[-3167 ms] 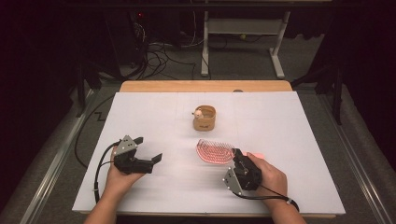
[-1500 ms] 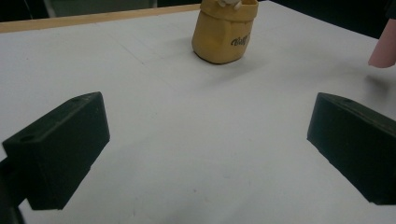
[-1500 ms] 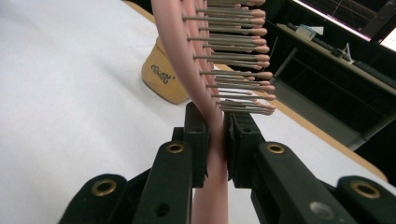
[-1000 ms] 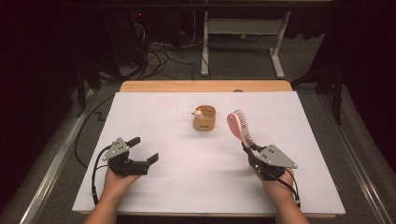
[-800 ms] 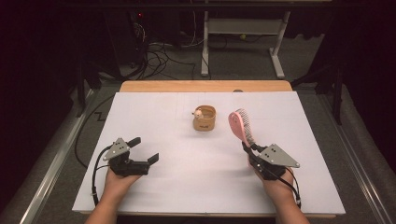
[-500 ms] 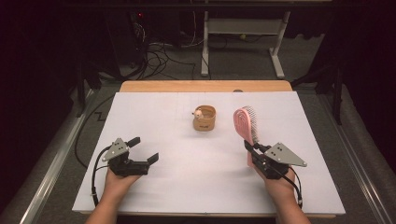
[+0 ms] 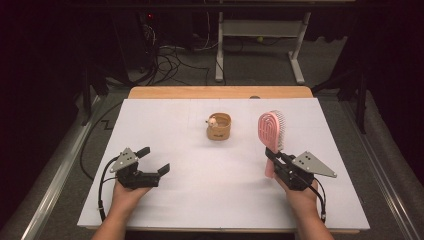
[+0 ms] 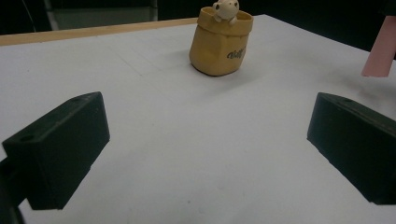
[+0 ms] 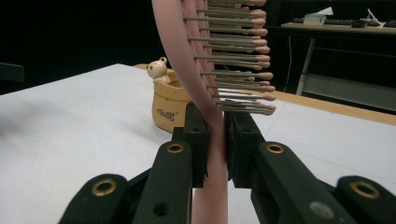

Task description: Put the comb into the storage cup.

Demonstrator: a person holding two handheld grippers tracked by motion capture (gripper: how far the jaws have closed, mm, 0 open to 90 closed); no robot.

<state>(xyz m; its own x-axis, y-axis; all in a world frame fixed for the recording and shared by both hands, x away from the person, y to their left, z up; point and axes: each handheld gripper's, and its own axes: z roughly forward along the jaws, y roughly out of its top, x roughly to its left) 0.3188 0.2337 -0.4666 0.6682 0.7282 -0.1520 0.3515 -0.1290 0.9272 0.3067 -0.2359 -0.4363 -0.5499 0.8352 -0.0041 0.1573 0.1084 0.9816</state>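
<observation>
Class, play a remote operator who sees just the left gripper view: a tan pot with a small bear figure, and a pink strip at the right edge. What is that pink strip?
Observer: The handle of a pink plastic hairbrush, standing upright.
Operator: Is it standing free?
Observer: No, the right tool is shut on its handle, just below the bristles.
Operator: Which way do the bristles face?
Observer: In the high view, toward the table's right side, away from the tan pot with the bear figure.
Operator: Does the brush touch the pot?
Observer: No, bare white tabletop shows between them in the high view.
</observation>
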